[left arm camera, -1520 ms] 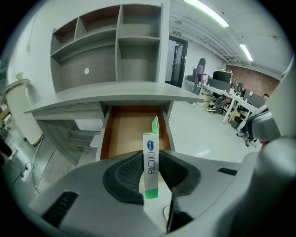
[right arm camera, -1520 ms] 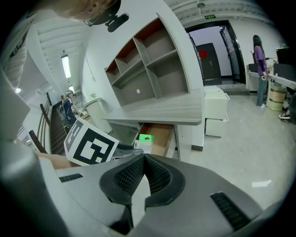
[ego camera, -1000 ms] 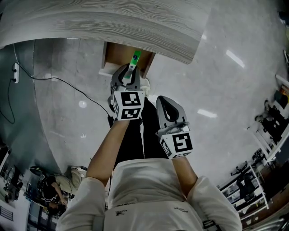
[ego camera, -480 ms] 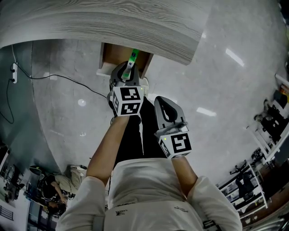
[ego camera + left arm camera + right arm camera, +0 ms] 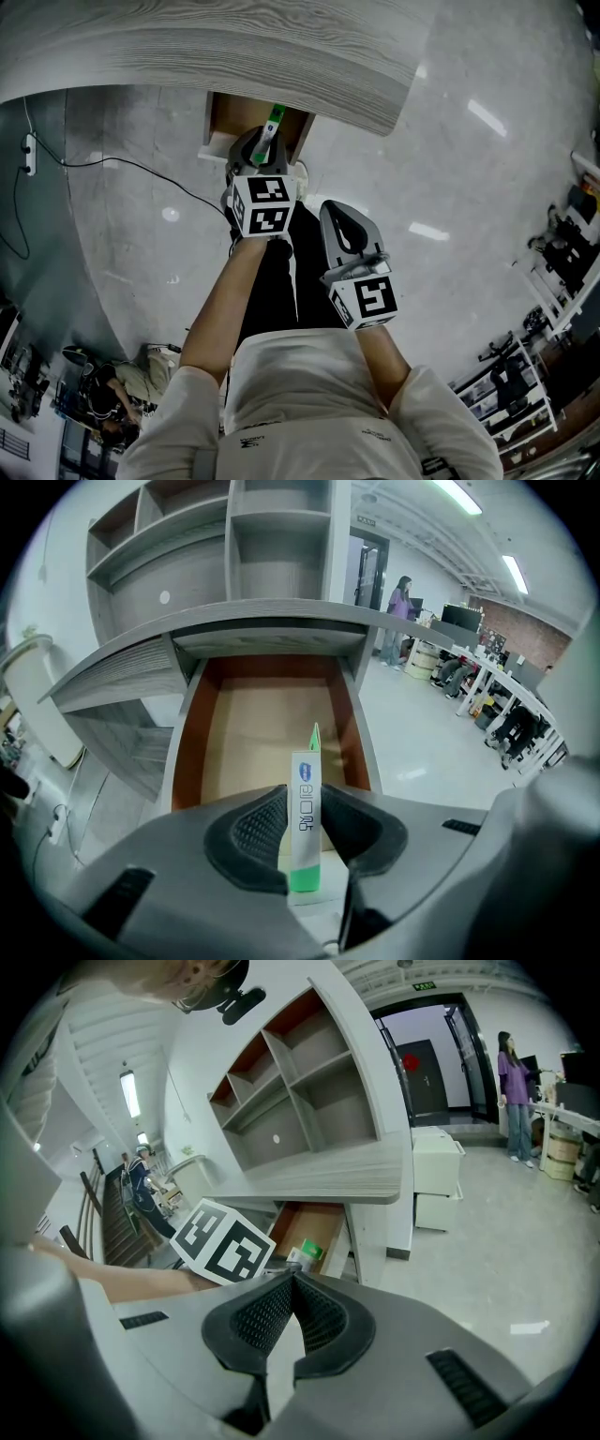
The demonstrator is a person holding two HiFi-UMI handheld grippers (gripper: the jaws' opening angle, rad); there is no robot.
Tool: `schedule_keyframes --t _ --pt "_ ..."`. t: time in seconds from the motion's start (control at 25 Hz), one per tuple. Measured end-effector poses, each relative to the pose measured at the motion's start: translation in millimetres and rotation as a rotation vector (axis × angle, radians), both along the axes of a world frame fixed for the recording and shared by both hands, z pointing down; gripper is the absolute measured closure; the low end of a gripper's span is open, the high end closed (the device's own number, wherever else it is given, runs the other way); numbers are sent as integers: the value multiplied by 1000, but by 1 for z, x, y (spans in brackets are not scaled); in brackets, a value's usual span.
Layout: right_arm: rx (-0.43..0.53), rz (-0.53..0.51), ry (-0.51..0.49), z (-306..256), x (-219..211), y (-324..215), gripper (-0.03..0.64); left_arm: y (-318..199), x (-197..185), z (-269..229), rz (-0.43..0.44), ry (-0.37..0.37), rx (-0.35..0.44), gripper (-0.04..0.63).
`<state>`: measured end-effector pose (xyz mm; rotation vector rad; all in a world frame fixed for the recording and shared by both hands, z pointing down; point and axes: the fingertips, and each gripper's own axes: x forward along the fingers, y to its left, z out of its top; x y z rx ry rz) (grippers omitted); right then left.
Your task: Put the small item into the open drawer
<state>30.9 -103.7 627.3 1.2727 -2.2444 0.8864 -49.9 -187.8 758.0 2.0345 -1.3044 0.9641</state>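
A slim white and green box (image 5: 304, 822) stands upright between the black pads of my left gripper (image 5: 304, 832), which is shut on it. In the head view the box (image 5: 274, 121) sticks out ahead of that gripper (image 5: 262, 156), over the front of the open drawer (image 5: 246, 114). The drawer (image 5: 265, 726) has a brown inside and a bare bottom under the desk top. My right gripper (image 5: 289, 1314) is shut with nothing in it; it hangs lower and to the right (image 5: 349, 234), away from the drawer. From the right gripper view the box (image 5: 305, 1252) shows by the drawer's front.
A grey wood-grain desk top (image 5: 216, 52) overhangs the drawer, with shelves (image 5: 225, 536) above it. A black cable (image 5: 141, 173) runs over the glossy floor at left to a socket strip (image 5: 34, 150). People stand and sit in the background (image 5: 399, 607).
My left gripper has moved a little forward with the box, so the box now reaches further over the drawer. The right gripper has stayed put.
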Motion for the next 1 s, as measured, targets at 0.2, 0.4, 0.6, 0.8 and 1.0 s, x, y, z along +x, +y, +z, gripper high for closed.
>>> schedule_keyframes --t 0.2,0.4,0.6,0.8,1.0 --pt "12 9 4 -11 -2 -2 588 -2 -4 -10 0 3 4 468" --pt "23 13 8 -7 9 -6 588 -7 10 -9 7 19 6 463" --pt "43 25 3 -17 8 -9 588 -14 8 -23 15 16 26 463" --pt "60 11 4 -18 3 -1 588 -9 7 -29 9 16 39 463" --pt "87 28 10 -28 16 5 588 -1 17 -46 4 28 67 465"
